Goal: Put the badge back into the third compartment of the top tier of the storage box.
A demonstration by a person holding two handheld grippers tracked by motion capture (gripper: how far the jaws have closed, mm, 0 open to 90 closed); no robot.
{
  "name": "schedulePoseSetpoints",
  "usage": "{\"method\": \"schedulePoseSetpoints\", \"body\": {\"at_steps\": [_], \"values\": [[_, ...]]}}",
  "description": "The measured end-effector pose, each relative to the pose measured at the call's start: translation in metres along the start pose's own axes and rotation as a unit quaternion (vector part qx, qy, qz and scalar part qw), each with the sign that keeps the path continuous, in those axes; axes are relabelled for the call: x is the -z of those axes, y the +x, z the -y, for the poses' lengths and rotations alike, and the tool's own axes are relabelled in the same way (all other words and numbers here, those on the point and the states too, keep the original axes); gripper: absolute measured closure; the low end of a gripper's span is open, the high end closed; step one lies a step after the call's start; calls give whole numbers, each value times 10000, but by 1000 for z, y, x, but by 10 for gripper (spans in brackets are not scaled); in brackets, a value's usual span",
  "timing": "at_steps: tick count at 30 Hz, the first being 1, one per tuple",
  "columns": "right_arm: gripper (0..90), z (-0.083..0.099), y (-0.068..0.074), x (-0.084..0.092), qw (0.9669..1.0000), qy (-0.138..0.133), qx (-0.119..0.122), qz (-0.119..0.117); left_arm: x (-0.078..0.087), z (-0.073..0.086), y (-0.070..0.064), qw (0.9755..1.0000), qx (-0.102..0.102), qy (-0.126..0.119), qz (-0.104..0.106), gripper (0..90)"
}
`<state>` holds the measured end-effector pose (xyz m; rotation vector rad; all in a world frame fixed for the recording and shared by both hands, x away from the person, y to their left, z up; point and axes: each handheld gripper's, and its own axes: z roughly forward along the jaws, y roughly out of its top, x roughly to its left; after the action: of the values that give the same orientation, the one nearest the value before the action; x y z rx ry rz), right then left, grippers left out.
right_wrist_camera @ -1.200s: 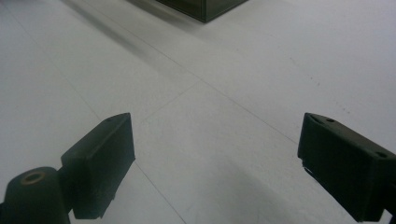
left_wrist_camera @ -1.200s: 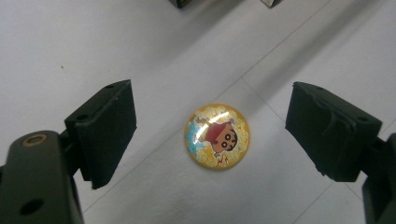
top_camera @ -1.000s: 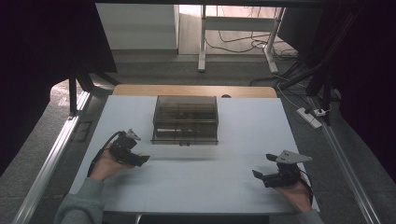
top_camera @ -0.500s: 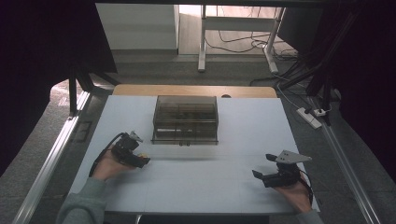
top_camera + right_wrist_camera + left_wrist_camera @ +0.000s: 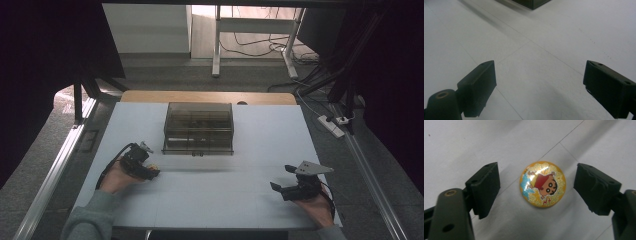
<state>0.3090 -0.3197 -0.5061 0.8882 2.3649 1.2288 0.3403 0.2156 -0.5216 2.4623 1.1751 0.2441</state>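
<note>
Had left gripper (image 5: 537, 186) over badge (image 5: 542, 184) near table's (image 5: 260, 200) left edge; jaws just closing, not touching yet. Judged badge light, stiff, domed, slippery: pinch rim low. Right gripper (image 5: 539, 87) gaped, nothing between.

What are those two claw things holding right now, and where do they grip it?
Nothing yet. The left gripper has just been closing around a round cartoon badge, pads still clear of its edges. The right gripper is open and holds nothing.

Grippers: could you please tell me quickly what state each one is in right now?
Left tongs: open, just been closing around the round badge, pads not touching it.
Right tongs: open, holding nothing.
</note>
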Motion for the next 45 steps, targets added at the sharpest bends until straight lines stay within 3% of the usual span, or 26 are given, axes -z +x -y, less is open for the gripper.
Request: {"method": "schedulePoseSetpoints", "body": {"at_steps": [9,17,28,33,45], "values": [[109,0,0,0,10000,16,-13,-4,-2,1,1,9999,-18,32,140,314],[110,0,0,0,10000,17,-2,0,1,1,2,9999,-11,63,149,470],[111,0,0,0,10000,-5,-1,16,2,2,3,9998,-22,23,183,475],[111,0,0,0,10000,6,-5,15,7,3,5,9996,47,-152,247,475],[111,0,0,0,10000,9,-9,15,15,8,10,9987,199,-440,170,474]]}}
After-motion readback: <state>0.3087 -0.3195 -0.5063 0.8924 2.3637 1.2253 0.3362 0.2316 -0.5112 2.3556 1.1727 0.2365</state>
